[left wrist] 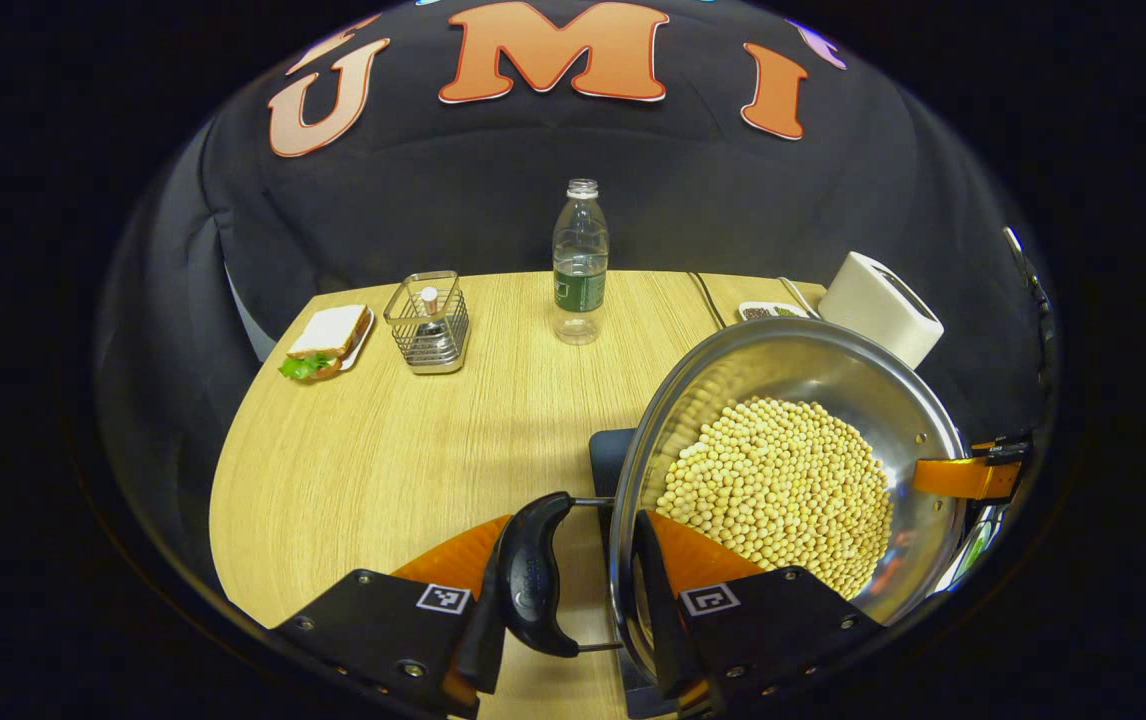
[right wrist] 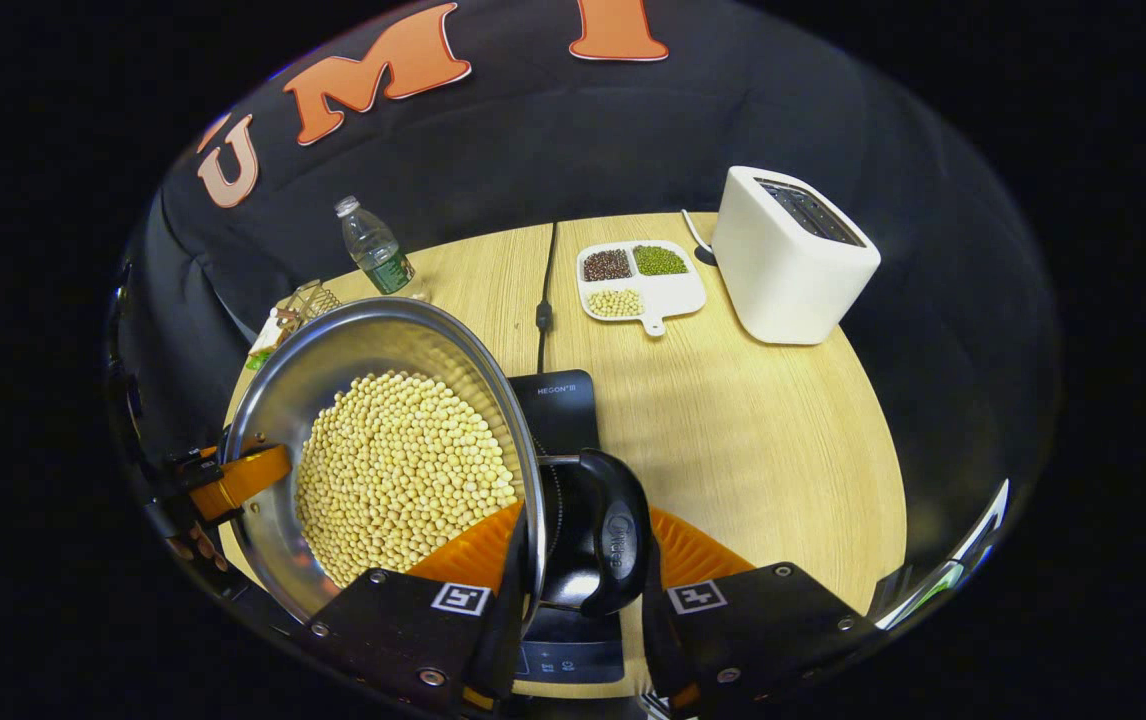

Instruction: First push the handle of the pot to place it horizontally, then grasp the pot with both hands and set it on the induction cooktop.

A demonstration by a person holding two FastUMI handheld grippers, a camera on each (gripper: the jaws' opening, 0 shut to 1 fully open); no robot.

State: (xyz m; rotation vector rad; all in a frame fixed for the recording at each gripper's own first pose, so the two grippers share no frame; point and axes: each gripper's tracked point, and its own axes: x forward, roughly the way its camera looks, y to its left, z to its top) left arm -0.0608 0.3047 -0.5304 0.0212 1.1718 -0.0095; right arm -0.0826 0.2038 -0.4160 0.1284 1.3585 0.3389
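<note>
The left tool (left wrist: 568,590) is closed on the pot (left wrist: 793,400), one finger pressed on the outside of the black side handle (left wrist: 533,580) and the other set inside the steel wall, so that handle and rim are pinched between them. The right tool (right wrist: 578,600) is clamped the same way on the opposite black handle (right wrist: 603,530), with one finger inside the rim. The pot is a shiny steel vessel, wide and round, holding a deep bed of pale yellow beans (right wrist: 398,470); it is seen tilted in both views. It is held between the two tools, directly above the black induction cooktop (right wrist: 558,400), of which the far edge and the near control strip are seen past the pot; whether the base touches the cooktop cannot be told. In the left gripper view, the surface (left wrist: 383,470) beyond the pot is seen to carry a sandwich on a plate (left wrist: 328,340), a wire basket (left wrist: 428,325) and a clear bottle (left wrist: 580,260), with a white toaster (left wrist: 878,305) behind the pot's rim. In the right gripper view, beyond the cooktop, a power cord (right wrist: 543,300) and a white divided dish (right wrist: 641,278) of dark, green and pale grains are shown, the toaster standing just beside the dish.
</note>
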